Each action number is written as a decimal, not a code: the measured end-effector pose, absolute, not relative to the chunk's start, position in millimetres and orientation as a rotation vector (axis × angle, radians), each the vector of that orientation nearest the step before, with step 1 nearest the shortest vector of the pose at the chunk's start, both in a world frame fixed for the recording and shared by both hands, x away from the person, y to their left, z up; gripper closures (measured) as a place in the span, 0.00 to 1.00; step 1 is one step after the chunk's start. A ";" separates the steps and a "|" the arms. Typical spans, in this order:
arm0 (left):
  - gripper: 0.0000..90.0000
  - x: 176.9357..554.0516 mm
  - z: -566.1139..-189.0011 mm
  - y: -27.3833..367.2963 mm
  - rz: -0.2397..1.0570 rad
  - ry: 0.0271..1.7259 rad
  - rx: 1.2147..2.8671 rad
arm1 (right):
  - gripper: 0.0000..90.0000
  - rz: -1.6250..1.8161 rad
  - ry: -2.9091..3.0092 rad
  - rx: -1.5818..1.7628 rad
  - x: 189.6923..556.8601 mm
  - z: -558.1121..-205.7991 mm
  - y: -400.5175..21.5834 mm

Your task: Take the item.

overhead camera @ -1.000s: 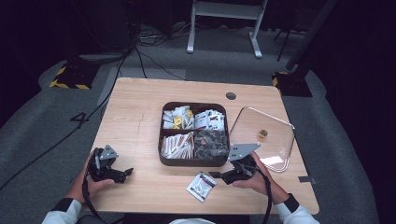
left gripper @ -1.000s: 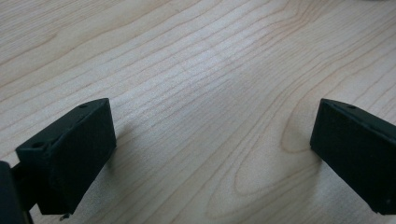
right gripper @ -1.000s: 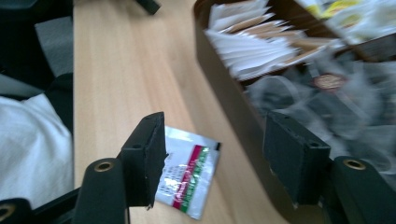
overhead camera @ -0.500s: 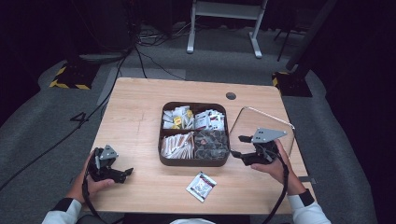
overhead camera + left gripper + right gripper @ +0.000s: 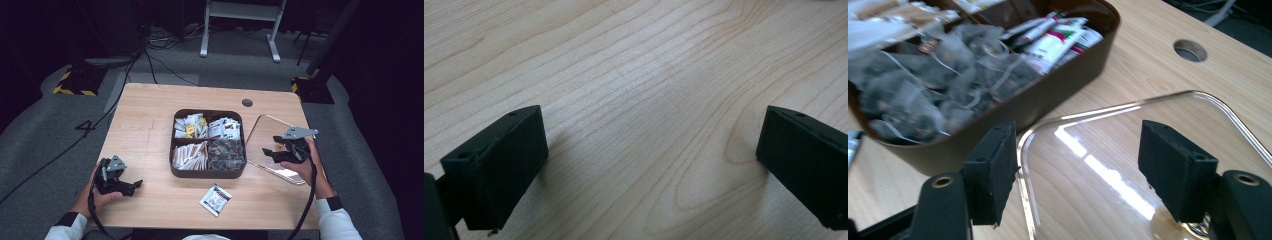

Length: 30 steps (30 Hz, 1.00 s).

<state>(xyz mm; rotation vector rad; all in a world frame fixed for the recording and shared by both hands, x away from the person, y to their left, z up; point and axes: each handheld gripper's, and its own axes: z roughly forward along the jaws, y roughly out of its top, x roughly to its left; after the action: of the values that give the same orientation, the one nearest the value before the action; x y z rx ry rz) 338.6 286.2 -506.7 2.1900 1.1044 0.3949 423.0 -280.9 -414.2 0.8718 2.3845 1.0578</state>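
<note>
Clear lid (image 5: 1128, 165) beneath right gripper (image 5: 1078, 165)

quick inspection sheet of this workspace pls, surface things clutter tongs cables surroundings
surface: wooden table, round hole near the far edge
job's things: clear lid flat on the table, right of the brown box; box open, four compartments of packets and tea bags
clutter: one packet loose in front of the box
tongs: left tongs open over bare wood; right tongs above the lid, jaws have just been opening, nothing between them
cables: one trails from each tongs; more on the floor
surroundings: grey carpet, white stand beyond the table
</note>
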 end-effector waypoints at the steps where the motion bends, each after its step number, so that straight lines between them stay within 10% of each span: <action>1: 0.00 338.5 -506.7 286.2 0.394 1.106 2.190 | 0.35 1.054 2.379 0.882 425.2 -415.1 -282.8; 30: 0.00 338.5 -506.7 286.2 0.393 1.107 2.190 | 0.39 0.896 2.353 1.183 492.5 -456.8 -331.9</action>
<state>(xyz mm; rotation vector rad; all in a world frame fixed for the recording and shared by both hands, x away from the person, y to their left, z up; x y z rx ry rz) 338.5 286.2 -506.7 2.1900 1.1070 0.3926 492.5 -331.9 -456.8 1.1828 2.3534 0.8959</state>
